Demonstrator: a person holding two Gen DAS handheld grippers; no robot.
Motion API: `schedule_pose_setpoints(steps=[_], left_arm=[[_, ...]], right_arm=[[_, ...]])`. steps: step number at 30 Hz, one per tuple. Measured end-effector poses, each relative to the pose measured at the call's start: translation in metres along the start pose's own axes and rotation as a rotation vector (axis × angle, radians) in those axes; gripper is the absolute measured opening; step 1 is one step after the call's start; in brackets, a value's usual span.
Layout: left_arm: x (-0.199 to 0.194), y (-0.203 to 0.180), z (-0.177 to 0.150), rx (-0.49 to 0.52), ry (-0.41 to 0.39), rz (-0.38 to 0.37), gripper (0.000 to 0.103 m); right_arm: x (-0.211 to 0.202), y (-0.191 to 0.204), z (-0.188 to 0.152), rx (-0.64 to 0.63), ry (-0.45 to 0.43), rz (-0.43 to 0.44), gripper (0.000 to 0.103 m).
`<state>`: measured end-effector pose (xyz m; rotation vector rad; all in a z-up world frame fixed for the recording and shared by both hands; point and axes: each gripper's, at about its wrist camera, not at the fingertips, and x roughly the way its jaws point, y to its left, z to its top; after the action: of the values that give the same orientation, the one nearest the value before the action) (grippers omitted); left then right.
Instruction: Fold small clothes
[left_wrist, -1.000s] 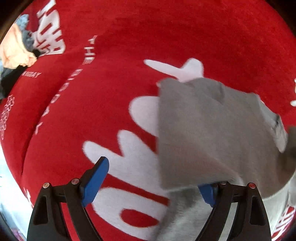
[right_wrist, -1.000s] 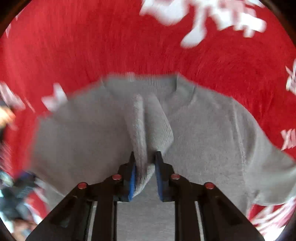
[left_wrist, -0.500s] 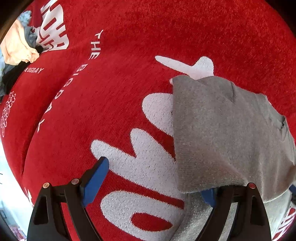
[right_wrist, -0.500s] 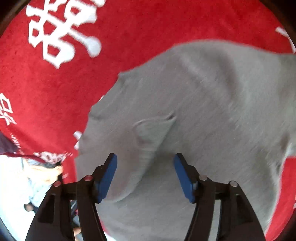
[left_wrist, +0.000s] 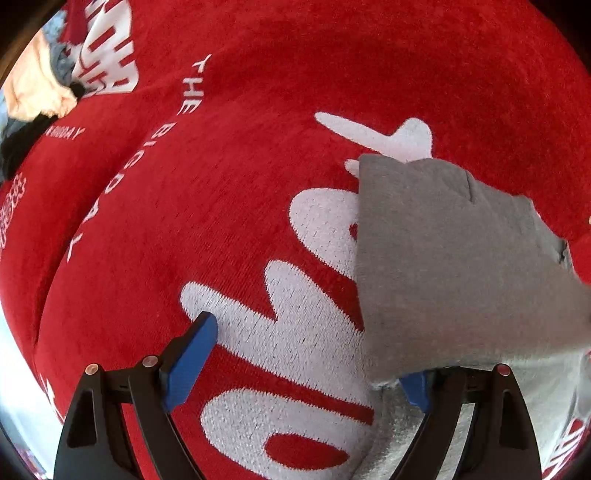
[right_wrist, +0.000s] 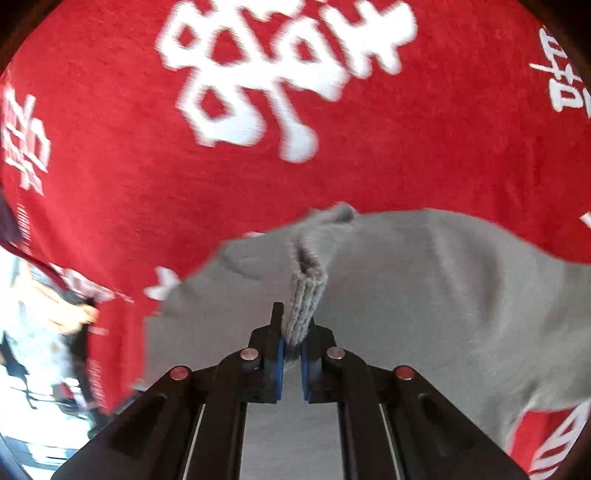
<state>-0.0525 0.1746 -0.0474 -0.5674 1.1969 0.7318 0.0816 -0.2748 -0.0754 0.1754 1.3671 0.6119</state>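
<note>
R gripper (right_wrist: 291, 360) jaws pinch grey garment (right_wrist: 424, 295) fold; L gripper (left_wrist: 306, 363) jaws wide, low.

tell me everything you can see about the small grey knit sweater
The small grey knit sweater is plain, soft, fine-ribbed fabric, lying partly folded on the red cloth with white lettering. In the left wrist view one flap is folded over with a straight left edge. The right gripper is shut on a bunched ribbed edge, lifting it. The left gripper is open, its right finger under the flap.
</note>
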Motion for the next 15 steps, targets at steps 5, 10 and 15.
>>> schedule_pose_setpoints(steps=[5,10,15], left_arm=[[-0.011,0.004,-0.004,0.033,0.024,-0.029,0.090],[-0.041,0.009,-0.008,0.079,0.041,-0.053,0.090],[-0.074,0.009,0.003,0.074,-0.013,-0.094,0.090]], right_arm=[[0.021,-0.037,-0.018,0.111,0.084,0.039,0.008],[0.005,-0.037,-0.028,0.104,0.115,-0.028,0.019],[-0.023,-0.027,-0.038,0.093,0.045,-0.099,0.019]])
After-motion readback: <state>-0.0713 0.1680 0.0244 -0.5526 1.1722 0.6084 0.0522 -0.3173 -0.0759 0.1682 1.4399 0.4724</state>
